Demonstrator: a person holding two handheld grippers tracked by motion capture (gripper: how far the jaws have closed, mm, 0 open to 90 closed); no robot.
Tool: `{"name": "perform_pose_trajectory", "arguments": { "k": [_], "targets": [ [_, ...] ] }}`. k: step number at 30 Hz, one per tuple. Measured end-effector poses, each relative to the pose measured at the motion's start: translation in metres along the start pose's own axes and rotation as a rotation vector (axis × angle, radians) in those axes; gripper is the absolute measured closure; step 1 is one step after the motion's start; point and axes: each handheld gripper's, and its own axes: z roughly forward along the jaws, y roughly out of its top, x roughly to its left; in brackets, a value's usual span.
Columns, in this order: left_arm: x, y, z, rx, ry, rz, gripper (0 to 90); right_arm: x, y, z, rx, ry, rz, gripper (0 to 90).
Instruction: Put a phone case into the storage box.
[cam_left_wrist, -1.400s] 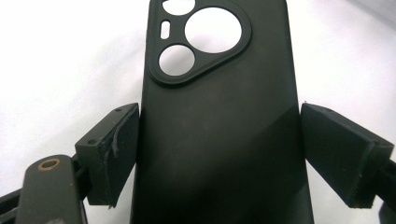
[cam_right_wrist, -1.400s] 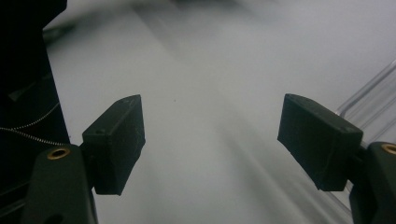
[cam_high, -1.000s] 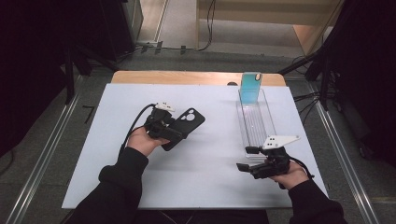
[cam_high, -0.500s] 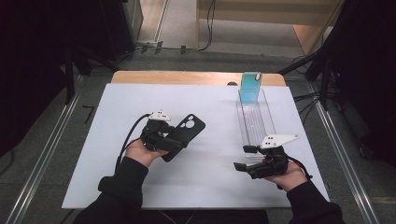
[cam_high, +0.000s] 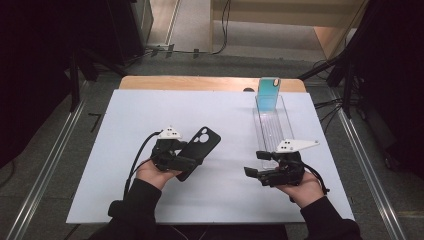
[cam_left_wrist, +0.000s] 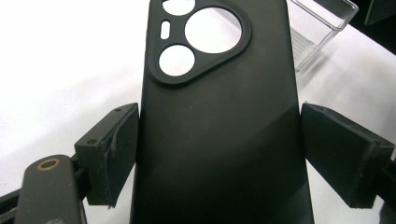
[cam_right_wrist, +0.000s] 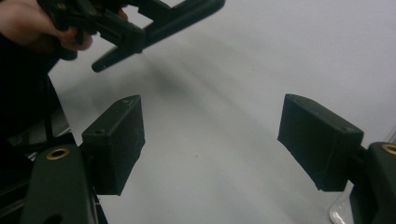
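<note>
The left gripper (cam_high: 187, 159) clamps its fingers on the black phone case (cam_high: 199, 151), held just above the white surface (cam_high: 125, 115). The right gripper (cam_high: 256, 164) hovers nearby, fingers wide apart and empty, beside the clear rack (cam_high: 272, 125).

A matte black phone case (cam_high: 198, 151) (three round cut-outs and one small slot show the white behind it) sits in a black left gripper (cam_high: 176, 159). The right gripper (cam_high: 260, 165) is black too, topped by a pale grey plate. The table (cam_high: 125, 115) is plain white. A clear plastic rack (cam_high: 272, 127) holds a teal phone case (cam_high: 267, 94). Both sleeves are black.
</note>
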Motion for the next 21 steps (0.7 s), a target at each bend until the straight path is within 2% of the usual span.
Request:
{"name": "perform_pose_trajectory", "arguments": {
  "k": [5, 9, 14, 17, 21],
  "targets": [
    [-0.005, -0.007, 0.003, -0.059, 0.024, -0.008, 15.5, 0.001, 0.007, 0.004, 0.006, -0.023, 0.035, 20.9],
    [-0.007, -0.011, 0.005, -0.106, 0.045, -0.012, 15.4, 0.003, 0.013, 0.006, -0.001, -0.022, 0.061, 21.2],
    [-0.008, -0.011, 0.004, -0.162, 0.074, 0.013, 15.4, 0.007, 0.02, 0.011, -0.011, -0.032, 0.055, 21.2],
    [-0.011, -0.012, 0.004, -0.191, 0.094, 0.04, 15.4, 0.008, 0.026, 0.015, -0.015, -0.026, 0.068, 21.4],
    [-0.015, -0.014, 0.006, -0.226, 0.096, 0.049, 15.4, 0.01, 0.034, 0.02, -0.017, -0.022, 0.08, 21.7]
  ]
}}
